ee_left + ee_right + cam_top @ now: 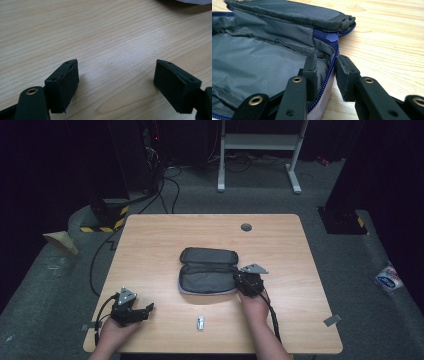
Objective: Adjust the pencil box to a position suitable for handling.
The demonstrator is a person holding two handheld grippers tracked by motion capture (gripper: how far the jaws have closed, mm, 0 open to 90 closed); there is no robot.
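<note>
A grey zip pouch (207,270) lies open flat at the middle of the table; its lining and blue zipper (331,67) fill the left of the right gripper view. My right gripper (241,280) (327,60) is at the pouch's right edge. One jaw is inside the lining, the other outside, and they are closed on the zippered rim. My left gripper (142,312) (116,63) rests near the table's front left corner. Its jaws are spread wide over bare wood with nothing between them.
A small white object (200,322) lies on the table (150,235) near the front edge, between the two hands. A round grey grommet (246,227) sits at the back of the table. A white bag (389,277) lies on the floor to the right.
</note>
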